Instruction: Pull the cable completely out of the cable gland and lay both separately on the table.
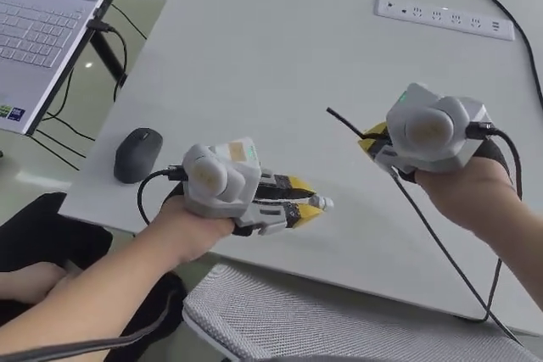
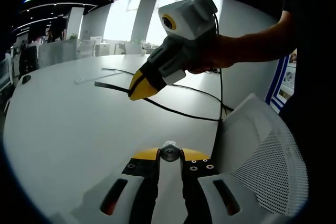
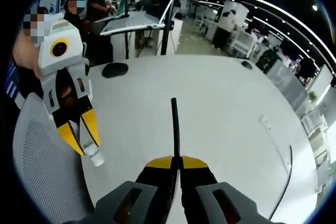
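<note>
My left gripper (image 1: 310, 204) hovers at the table's near edge, shut on a small grey cable gland (image 1: 323, 203) that sticks out past its yellow tips. In the left gripper view the gland (image 2: 169, 151) sits pinched between my jaws. My right gripper (image 1: 371, 140), further right above the table, is shut on a thin black cable (image 1: 344, 122). The cable's free end points up and left, and the rest trails off the near edge. In the right gripper view the cable (image 3: 174, 124) runs straight out from my jaws, apart from the gland (image 3: 95, 156).
A dark mouse (image 1: 137, 154) lies at the table's left edge, and a laptop (image 1: 34, 31) stands on a stand beyond it. A white power strip (image 1: 444, 19) rests at the far right beside another black lead (image 1: 513, 27). A grey mesh chair (image 1: 280, 315) sits below.
</note>
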`<state>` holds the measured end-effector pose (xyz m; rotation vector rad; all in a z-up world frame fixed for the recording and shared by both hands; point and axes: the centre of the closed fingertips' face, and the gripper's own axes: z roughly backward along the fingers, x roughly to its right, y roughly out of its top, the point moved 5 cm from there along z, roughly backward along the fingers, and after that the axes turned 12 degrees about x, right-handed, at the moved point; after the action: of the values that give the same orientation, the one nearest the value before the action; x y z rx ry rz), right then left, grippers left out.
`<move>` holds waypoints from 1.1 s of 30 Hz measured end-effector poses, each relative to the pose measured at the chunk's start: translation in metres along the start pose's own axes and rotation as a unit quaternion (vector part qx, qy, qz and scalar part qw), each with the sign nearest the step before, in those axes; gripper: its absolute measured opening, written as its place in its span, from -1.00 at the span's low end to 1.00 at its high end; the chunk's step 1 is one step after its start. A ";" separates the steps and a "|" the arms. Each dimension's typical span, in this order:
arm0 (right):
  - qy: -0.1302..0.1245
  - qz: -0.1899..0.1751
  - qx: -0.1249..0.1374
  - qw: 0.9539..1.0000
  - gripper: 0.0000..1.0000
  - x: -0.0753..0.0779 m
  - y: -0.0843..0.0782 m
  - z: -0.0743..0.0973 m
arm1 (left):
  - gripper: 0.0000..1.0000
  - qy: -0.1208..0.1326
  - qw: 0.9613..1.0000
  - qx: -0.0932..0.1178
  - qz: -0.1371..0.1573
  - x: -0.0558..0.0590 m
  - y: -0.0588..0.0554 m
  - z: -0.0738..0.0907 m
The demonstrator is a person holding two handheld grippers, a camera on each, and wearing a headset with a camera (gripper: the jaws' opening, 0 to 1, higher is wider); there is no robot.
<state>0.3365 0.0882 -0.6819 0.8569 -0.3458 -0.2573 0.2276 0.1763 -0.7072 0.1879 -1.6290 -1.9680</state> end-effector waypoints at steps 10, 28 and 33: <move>0.044 0.047 0.006 0.998 -1.00 -0.025 0.030 -0.046 | -0.69 0.010 1.000 -0.008 0.012 -0.013 -0.020 0.026; 0.130 0.052 -0.022 0.990 -1.00 -0.076 0.014 -0.119 | -0.69 0.051 0.997 -0.013 0.048 -0.041 -0.056 0.046; 0.140 0.039 -0.038 0.989 -1.00 -0.081 0.007 -0.130 | -0.69 0.051 0.997 -0.025 0.052 -0.043 -0.064 0.045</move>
<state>0.3147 0.2113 -0.7702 0.7907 -0.1072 -0.0745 0.2215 0.2429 -0.7667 0.1780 -1.4918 -1.8875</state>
